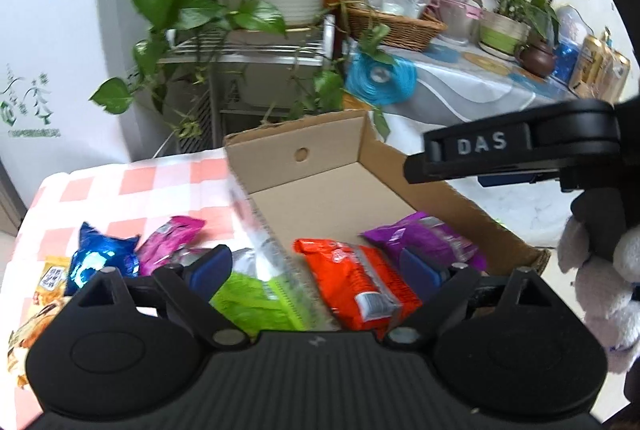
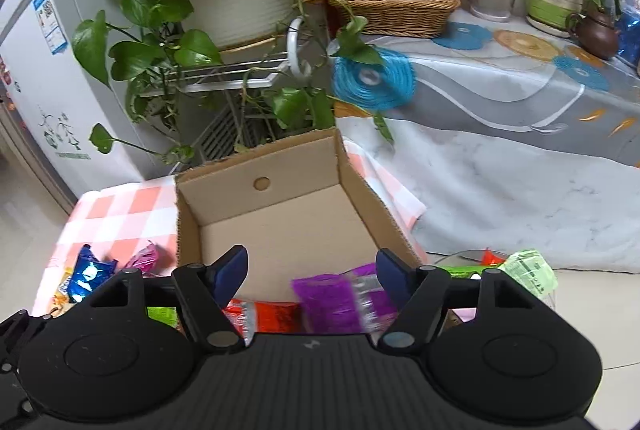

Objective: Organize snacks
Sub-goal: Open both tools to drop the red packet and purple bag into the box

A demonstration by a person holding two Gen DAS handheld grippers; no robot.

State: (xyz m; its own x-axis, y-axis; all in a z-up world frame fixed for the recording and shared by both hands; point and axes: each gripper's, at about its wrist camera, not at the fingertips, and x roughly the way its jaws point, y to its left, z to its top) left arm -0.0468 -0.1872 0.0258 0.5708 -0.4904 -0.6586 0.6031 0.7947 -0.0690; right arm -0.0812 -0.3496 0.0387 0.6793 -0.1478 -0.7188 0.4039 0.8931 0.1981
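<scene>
Beyond the cardboard box's (image 1: pixel 420 165) left wall, the blue packet (image 1: pixel 102 258) lies nearer the left gripper (image 1: pixel 320 266); both grippers' fingers gape empty.

The green packet (image 1: pixel 264 300) was motion-blurred, perhaps falling; its lower end, like the orange packet (image 1: pixel 356 286), was hidden behind the left gripper (image 1: pixel 318 266).
</scene>
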